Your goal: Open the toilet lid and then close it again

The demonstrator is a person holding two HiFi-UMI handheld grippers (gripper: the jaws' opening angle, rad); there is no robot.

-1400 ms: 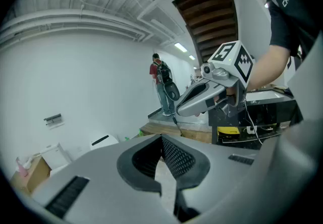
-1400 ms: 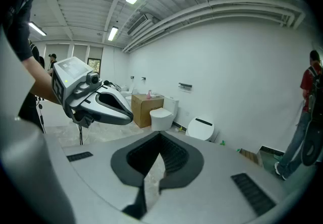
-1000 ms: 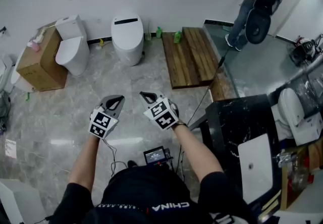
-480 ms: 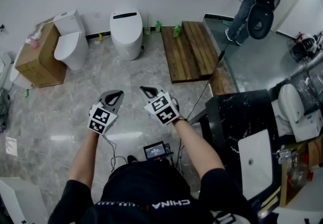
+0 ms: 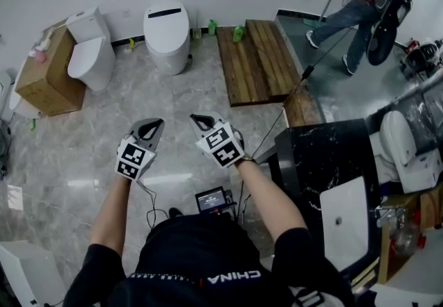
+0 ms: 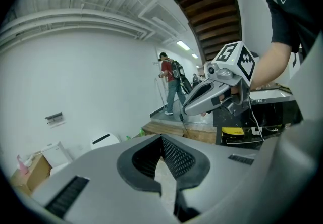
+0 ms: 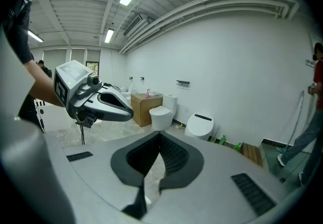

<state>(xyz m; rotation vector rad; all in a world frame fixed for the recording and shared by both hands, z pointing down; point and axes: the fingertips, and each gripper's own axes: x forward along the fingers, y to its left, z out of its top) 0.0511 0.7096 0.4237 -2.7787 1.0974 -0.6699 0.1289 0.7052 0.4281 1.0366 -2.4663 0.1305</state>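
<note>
Two white toilets stand against the far wall. The rounded tankless toilet (image 5: 166, 34) (image 7: 200, 125) (image 6: 105, 140) has its lid down. Left of it, the toilet with a tank (image 5: 88, 55) (image 7: 161, 116) also has its lid down. My left gripper (image 5: 156, 123) (image 6: 161, 138) and right gripper (image 5: 196, 118) (image 7: 160, 137) are held side by side over the marble floor, well short of both toilets. Both are shut with nothing between the fingers. Each gripper view also shows the other gripper: the right one (image 6: 194, 106) and the left one (image 7: 126, 113).
A cardboard box (image 5: 36, 83) sits beside the tank toilet. A wooden platform (image 5: 252, 65) with green bottles (image 5: 239, 33) lies to the right. A black counter (image 5: 315, 160) with a white basin (image 5: 349, 219) stands close on my right. A person (image 5: 367, 1) walks at the back right. A small screen (image 5: 213, 200) and cables hang at my waist.
The person at the back right has walked to the right. The view has shifted so the toilets sit slightly higher and further left. Both grippers stay shut and have drifted a little together.
</note>
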